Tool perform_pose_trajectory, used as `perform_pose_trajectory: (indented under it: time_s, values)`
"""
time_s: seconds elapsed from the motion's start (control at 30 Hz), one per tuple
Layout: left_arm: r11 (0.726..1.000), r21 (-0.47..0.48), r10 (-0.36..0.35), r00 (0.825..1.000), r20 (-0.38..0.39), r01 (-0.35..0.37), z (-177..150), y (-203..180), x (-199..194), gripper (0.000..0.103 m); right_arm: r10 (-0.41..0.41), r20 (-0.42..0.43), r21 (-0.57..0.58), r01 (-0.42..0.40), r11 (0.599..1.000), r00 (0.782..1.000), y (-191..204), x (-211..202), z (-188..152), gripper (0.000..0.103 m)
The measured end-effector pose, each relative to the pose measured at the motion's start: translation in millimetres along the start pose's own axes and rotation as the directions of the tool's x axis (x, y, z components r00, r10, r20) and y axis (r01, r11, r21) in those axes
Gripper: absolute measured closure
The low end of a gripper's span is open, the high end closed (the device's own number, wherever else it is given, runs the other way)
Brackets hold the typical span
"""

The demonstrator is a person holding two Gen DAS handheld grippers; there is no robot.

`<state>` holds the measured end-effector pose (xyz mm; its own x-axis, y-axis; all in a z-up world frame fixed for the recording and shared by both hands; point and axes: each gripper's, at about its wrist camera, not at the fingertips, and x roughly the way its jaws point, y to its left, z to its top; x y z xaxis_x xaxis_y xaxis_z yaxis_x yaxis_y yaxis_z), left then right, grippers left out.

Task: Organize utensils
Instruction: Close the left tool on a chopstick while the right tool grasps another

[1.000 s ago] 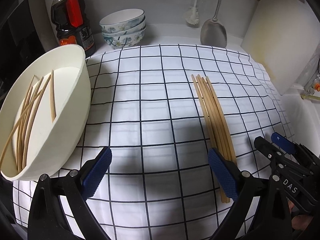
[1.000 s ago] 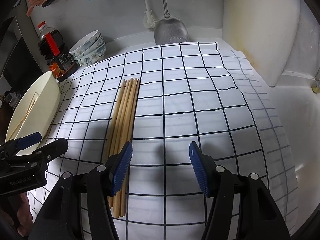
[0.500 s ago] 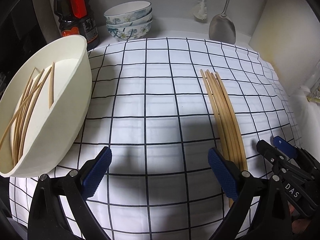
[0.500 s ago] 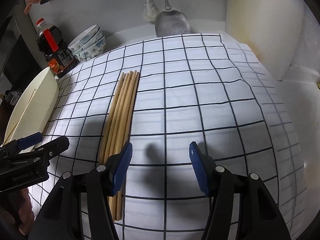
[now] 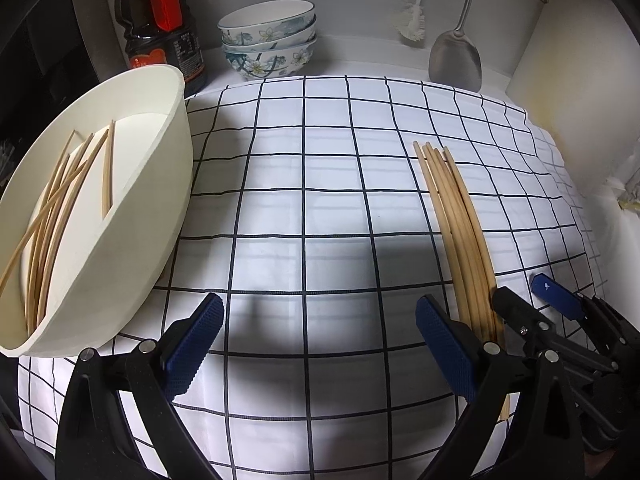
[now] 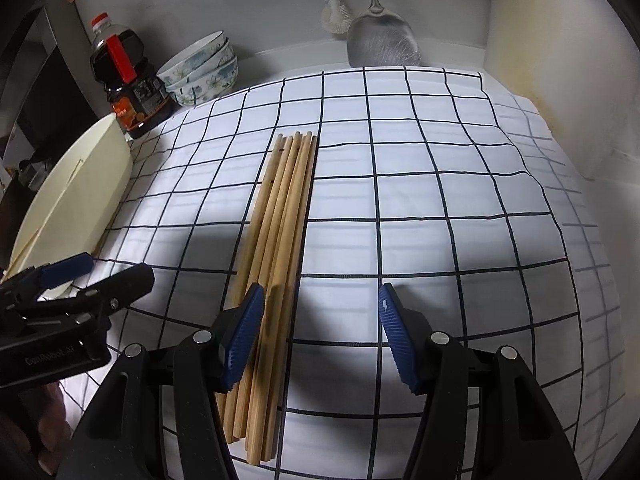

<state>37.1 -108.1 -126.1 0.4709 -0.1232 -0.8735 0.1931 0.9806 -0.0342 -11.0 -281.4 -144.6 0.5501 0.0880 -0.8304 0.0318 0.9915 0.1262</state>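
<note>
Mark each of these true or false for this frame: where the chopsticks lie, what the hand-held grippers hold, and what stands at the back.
1. A bundle of chopsticks lies on the checked cloth. True.
2. The right hand-held gripper is clamped on a chopstick. False: its jaws stand open and empty, with the bundle's near end beside its left finger.
3. The white tub holds several thin sticks. True.
4. The left hand-held gripper carries a bowl. False: it is open over bare cloth.
5. The stacked floral bowls sit beside the dark bottle. True.
6. The metal spatula lies flat in the tub. False: it stands against the back wall.
</note>
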Motion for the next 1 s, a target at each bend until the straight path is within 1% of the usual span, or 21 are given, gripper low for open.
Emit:
perform_pose_trajectory:
  time_s: [0.2, 0.3, 0.53, 0.77, 0.83, 0.9, 1.0]
  values:
    - [0.999, 0.018, -0.027, 1.0, 0.001, 0.027, 2.7, -11.0, 3.9, 0.008, -0.042, 0.002, -0.004, 0.042, 0.999, 0.999, -8.6, 2.7, -1.7, 0.046]
    - [0.998, 0.04, -0.039, 0.999, 0.01, 0.038, 3.7, -19.2, 6.3, 0.008, -0.051, 0.008, 0.014, 0.05, 0.999, 0.999, -17.8, 1.2, -1.9, 0.046]
    - [0.996, 0.068, -0.058, 0.998, 0.003, 0.057, 3.4, -34.7, 17.1, 0.008, -0.089, 0.018, 0.029, 0.088, 0.996, 0.996, -36.0, -2.1, -3.1, 0.046]
    - [0.995, 0.085, -0.055, 0.998, -0.006, 0.056, 1.9, -43.2, 26.4, 0.008, -0.108, 0.022, 0.058, 0.107, 0.993, 0.994, -49.6, -6.6, -4.3, 0.046]
    - [0.994, 0.092, -0.051, 0.999, -0.009, 0.051, 2.7, -45.2, 29.8, 0.008, -0.097, 0.022, 0.059, 0.096, 0.994, 0.995, -51.3, -7.9, -4.2, 0.046]
    - [0.994, 0.097, -0.048, 0.999, -0.011, 0.049, 2.4, -45.8, 32.0, 0.008, -0.088, 0.04, 0.066, 0.085, 0.994, 0.995, -52.5, -11.9, -3.9, 0.046]
    - [0.994, 0.097, -0.053, 0.999, -0.004, 0.053, 2.8, -46.3, 33.2, 0.008, -0.104, 0.044, 0.065, 0.101, 0.993, 0.994, -53.9, -12.2, -2.0, 0.046]
